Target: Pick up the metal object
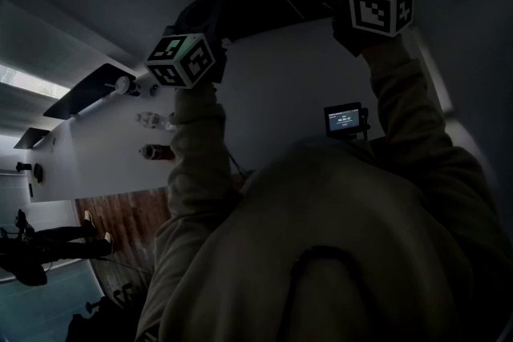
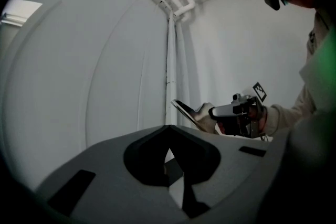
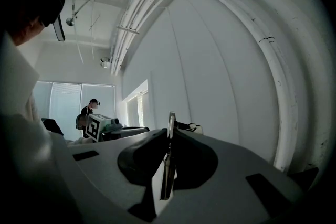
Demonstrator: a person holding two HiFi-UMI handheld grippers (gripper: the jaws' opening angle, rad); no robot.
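Metal object (image 2: pixel 186 112) is a thin, flat plate, and it is in the air, clamped by one end in your right gripper (image 3: pixel 169 136). The right gripper view shows it edge-on: a narrow upright strip pinched between the two jaws, which press against both its faces. Seen from your left gripper's camera, the plate juts out from the right gripper and slants up and away from it against the pale wall, with its far end touching nothing. Your left gripper (image 2: pixel 168 131) has its jaws drawn together, their tips meeting at a point, and nothing shows between them (the pale wedge below the tips looks like part of the gripper itself). It is off to one side of the plate and apart from it. In the head view both grippers are out in front of you at the ends of beige sleeves. The left marker cube (image 1: pixel 183 60) is nearer you and the right marker cube (image 1: pixel 381 6) is further up the picture. The plate reaches across the dark gap between them. Behind your arms runs a white table (image 1: pixel 272 92). A small lit screen (image 1: pixel 343 120) is by your right sleeve. A clear container (image 1: pixel 155 121) and a dark red one (image 1: pixel 155 151) are well off to the left. White pipes (image 3: pixel 262 34) run along the ceiling, and another person (image 3: pixel 86 113) is by the far window.
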